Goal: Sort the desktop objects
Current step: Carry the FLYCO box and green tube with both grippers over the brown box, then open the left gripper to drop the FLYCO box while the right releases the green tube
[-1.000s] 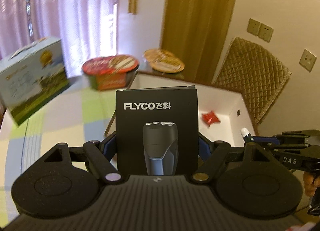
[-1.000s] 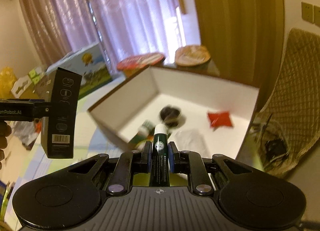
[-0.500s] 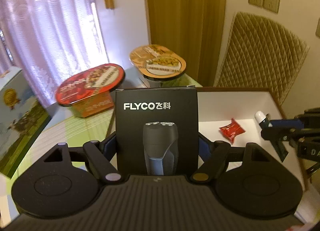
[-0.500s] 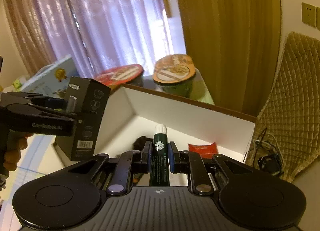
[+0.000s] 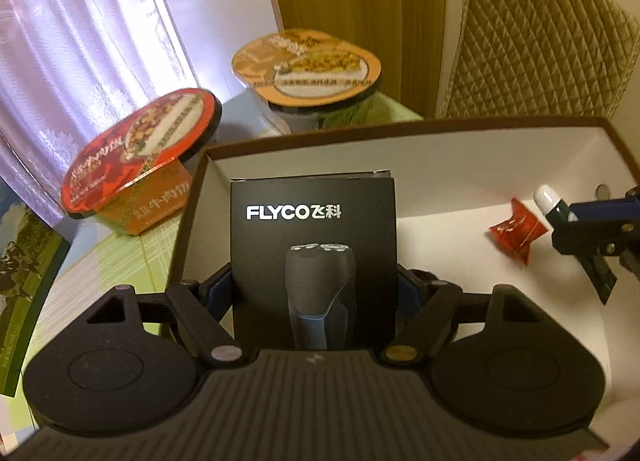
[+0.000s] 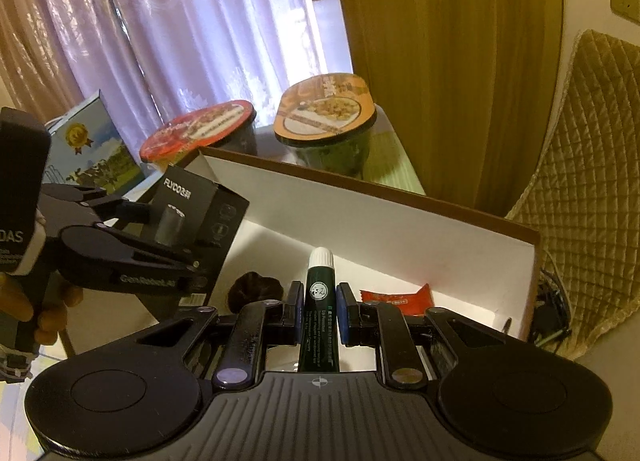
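Clamped between the fingers of the left gripper (image 5: 314, 293), a black FLYCO shaver box (image 5: 313, 257) stands upright over the near-left corner of a white-lined cardboard box (image 5: 400, 129), apparently poised to be set down inside it. The right gripper (image 6: 318, 311) pinches a dark green lip-balm tube (image 6: 319, 313), white cap pointing forward, over the same box, seemingly bound for the same place. Just beyond the right fingers, on the box floor, lie a dark brown rounded item (image 6: 254, 291) to their left and a red snack packet (image 6: 400, 295) to their right; what the brown item is cannot be told. Past the far wall of the box stand two sealed instant-noodle bowls, one red-lidded (image 5: 140, 153) and one orange-lidded (image 5: 308, 67), on a green-checked tablecloth (image 5: 120, 257). A printed carton (image 6: 94, 147) sits far left, with lilac curtains (image 6: 192, 21), a brown drape (image 6: 448, 53) and a quilted chair back (image 5: 548, 45) behind.
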The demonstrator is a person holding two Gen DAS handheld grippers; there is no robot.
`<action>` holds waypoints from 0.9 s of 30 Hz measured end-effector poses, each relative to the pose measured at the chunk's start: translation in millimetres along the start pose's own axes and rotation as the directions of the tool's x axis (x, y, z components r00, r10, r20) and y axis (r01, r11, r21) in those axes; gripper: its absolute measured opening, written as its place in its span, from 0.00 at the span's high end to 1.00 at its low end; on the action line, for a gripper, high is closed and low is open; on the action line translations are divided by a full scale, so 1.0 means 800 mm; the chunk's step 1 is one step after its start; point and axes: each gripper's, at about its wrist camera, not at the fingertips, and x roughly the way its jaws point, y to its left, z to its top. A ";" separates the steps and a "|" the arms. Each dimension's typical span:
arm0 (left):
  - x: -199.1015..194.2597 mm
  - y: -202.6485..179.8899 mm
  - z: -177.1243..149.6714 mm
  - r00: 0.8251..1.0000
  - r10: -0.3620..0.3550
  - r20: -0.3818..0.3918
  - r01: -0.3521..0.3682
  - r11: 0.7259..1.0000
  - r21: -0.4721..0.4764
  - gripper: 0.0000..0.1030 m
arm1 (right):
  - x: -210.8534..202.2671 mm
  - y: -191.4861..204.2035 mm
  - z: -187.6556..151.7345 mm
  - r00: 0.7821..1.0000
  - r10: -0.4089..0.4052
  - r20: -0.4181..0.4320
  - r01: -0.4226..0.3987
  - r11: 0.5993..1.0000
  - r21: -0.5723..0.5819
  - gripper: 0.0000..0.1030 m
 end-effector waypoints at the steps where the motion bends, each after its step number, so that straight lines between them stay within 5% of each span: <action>1: 0.003 0.000 0.000 1.000 -0.002 -0.002 0.002 1.000 -0.002 0.25 | 0.002 0.000 0.000 1.000 -0.002 -0.002 0.002 1.000 -0.001 0.87; 23: 0.002 0.021 0.007 1.000 -0.020 -0.023 0.018 0.998 -0.068 0.26 | 0.047 0.009 0.011 1.000 -0.017 0.006 0.017 0.999 -0.035 0.87; 27: -0.004 0.021 0.009 0.999 -0.033 -0.021 0.032 0.996 -0.079 0.25 | 0.050 0.014 0.017 0.999 -0.024 0.045 0.027 0.997 -0.072 0.77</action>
